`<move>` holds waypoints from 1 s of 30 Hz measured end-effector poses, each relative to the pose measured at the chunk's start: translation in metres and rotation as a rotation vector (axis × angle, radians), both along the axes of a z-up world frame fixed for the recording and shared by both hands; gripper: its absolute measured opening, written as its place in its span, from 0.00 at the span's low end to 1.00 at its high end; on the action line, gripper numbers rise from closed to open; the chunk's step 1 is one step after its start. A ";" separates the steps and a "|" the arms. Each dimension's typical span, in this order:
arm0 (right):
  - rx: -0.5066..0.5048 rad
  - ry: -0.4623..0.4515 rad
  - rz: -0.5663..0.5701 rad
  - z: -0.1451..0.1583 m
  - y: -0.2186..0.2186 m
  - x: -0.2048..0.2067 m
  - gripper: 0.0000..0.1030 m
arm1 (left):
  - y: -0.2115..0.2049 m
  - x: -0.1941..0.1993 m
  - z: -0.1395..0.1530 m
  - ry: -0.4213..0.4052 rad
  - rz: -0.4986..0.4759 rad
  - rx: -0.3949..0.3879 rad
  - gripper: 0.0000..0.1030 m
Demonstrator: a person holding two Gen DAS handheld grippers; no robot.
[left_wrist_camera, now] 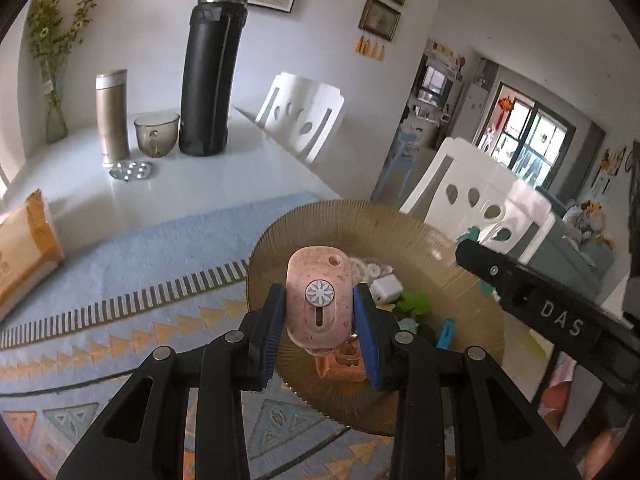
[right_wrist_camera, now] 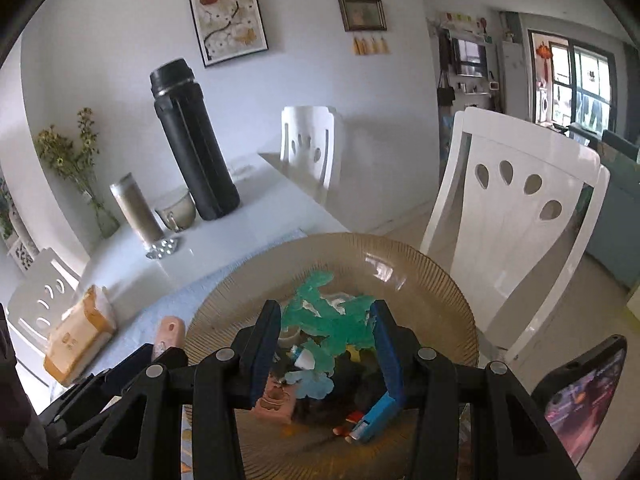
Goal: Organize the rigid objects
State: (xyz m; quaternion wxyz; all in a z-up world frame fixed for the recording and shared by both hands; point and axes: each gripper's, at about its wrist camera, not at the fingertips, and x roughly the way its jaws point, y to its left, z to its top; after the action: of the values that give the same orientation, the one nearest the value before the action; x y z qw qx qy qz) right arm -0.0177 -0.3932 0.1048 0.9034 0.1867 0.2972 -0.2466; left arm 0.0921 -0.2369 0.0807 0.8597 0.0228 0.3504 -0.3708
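Observation:
My left gripper [left_wrist_camera: 319, 312] is shut on a pink utility-knife-like case [left_wrist_camera: 319, 300] with a white flower button, held above the near rim of a ribbed amber glass plate [left_wrist_camera: 400, 232]. The pink case also shows in the right wrist view [right_wrist_camera: 170, 334] at the plate's left edge. The plate [right_wrist_camera: 420, 272] holds a pile of small things: a teal dinosaur figure [right_wrist_camera: 324, 316], a blue clip [right_wrist_camera: 378, 416], a pink block [right_wrist_camera: 276, 400]. My right gripper [right_wrist_camera: 326, 344] hovers over this pile with its fingers apart around the dinosaur; I see no grip.
A tall black flask [left_wrist_camera: 210, 72], a gold thermos [left_wrist_camera: 112, 116], a glass cup [left_wrist_camera: 156, 134] and a small metal dish [left_wrist_camera: 132, 170] stand at the back of the white table. An orange tissue pack [left_wrist_camera: 24, 248] lies left. White chairs [right_wrist_camera: 520, 216] stand right. A phone [right_wrist_camera: 580, 396] is at the lower right.

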 end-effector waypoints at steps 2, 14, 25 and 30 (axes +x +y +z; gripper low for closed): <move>-0.005 0.011 -0.002 -0.003 -0.001 0.000 0.44 | -0.002 -0.002 -0.003 -0.005 -0.006 0.011 0.31; 0.099 -0.061 0.032 0.025 0.021 -0.046 0.73 | 0.059 -0.027 0.033 -0.007 0.021 -0.032 0.55; -0.037 -0.125 0.378 0.058 0.165 -0.089 0.85 | 0.217 -0.123 0.086 -0.146 0.295 -0.064 0.80; -0.172 -0.116 0.507 0.011 0.237 -0.099 0.94 | 0.271 -0.147 0.032 -0.127 0.455 0.018 0.80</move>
State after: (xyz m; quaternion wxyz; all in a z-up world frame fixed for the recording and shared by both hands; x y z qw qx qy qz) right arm -0.1171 -0.1559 0.1162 0.9642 0.0426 0.2603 -0.0259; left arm -0.0552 0.0343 0.1130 0.9414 -0.0258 0.2949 -0.1619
